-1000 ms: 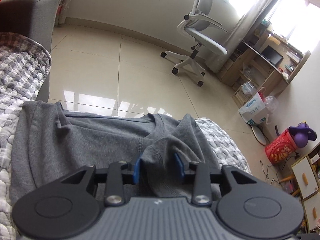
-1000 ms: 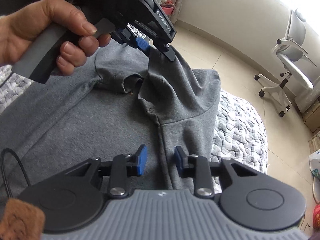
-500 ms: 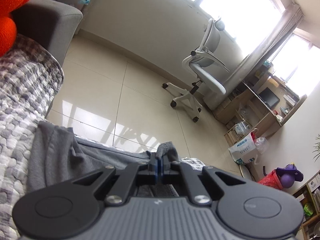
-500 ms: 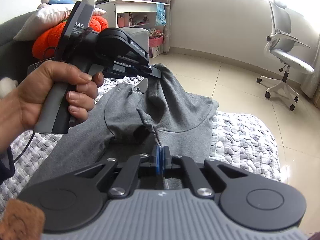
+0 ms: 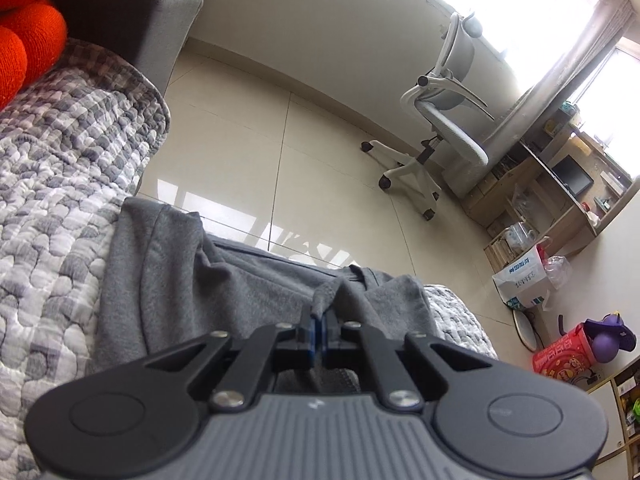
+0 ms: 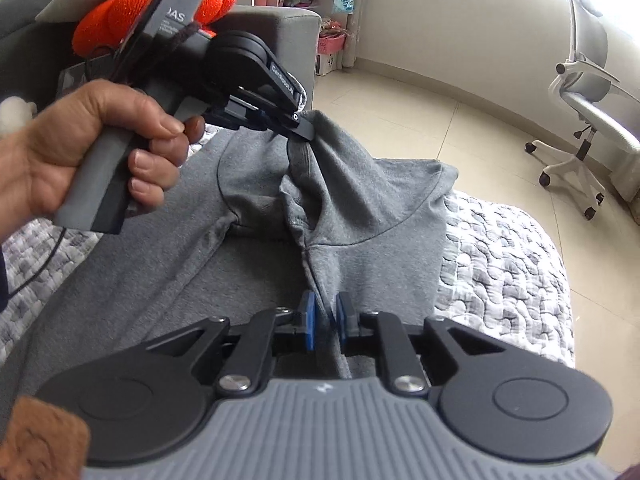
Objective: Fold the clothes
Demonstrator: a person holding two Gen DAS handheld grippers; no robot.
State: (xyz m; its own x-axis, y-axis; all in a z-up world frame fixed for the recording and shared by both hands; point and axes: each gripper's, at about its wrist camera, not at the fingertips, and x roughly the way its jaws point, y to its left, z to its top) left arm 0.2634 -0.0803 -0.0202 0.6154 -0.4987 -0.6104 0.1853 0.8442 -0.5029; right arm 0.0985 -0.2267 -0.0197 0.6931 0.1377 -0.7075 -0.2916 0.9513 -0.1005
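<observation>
One grey sweatshirt [image 6: 352,248] lies spread on a quilted grey-and-white blanket [image 6: 504,248], near the edge above the tiled floor [image 5: 248,132]. The left gripper [image 5: 319,330], held in a hand [image 6: 80,152], is clenched on a pinch of the cloth at the collar and lifts it into a small peak. The right gripper [image 6: 325,320] has a fold of the same sweatshirt between its blue pads [image 6: 309,320]; its jaws are opening, and the pads look apart from the cloth. A white office chair [image 5: 444,120] stands well apart by the window.
</observation>
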